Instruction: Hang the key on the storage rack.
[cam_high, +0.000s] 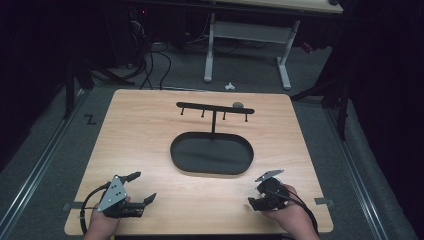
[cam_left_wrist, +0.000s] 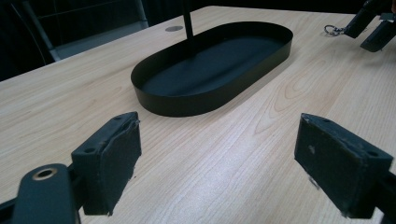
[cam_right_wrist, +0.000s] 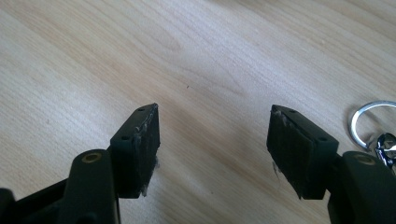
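Note:
A black oval tray (cam_high: 200, 155) lies at the middle of the wooden table, and a thin post (cam_high: 214, 122) rises from its far rim to a crossbar with several small hooks (cam_high: 215, 107). My left gripper (cam_high: 143, 186) rests near the front left edge, open, with nothing between its pads (cam_left_wrist: 109, 163); it looks toward the tray (cam_left_wrist: 210, 65). Near the front right, my right gripper (cam_high: 254, 197) is open over bare wood (cam_right_wrist: 215, 135). A silver key ring with a small clasp (cam_right_wrist: 373, 121) lies on the table just outside its right jaw. The left gripper view shows the ring (cam_left_wrist: 332, 30) beside the right gripper (cam_left_wrist: 371, 25).
A small grey round disc (cam_high: 238, 105) sits in the tabletop behind the crossbar. Beyond the table, a desk with white legs (cam_high: 210, 50) stands on grey carpet, with cables (cam_high: 150, 65) on the floor to its left. The table's front edge is close under both hands.

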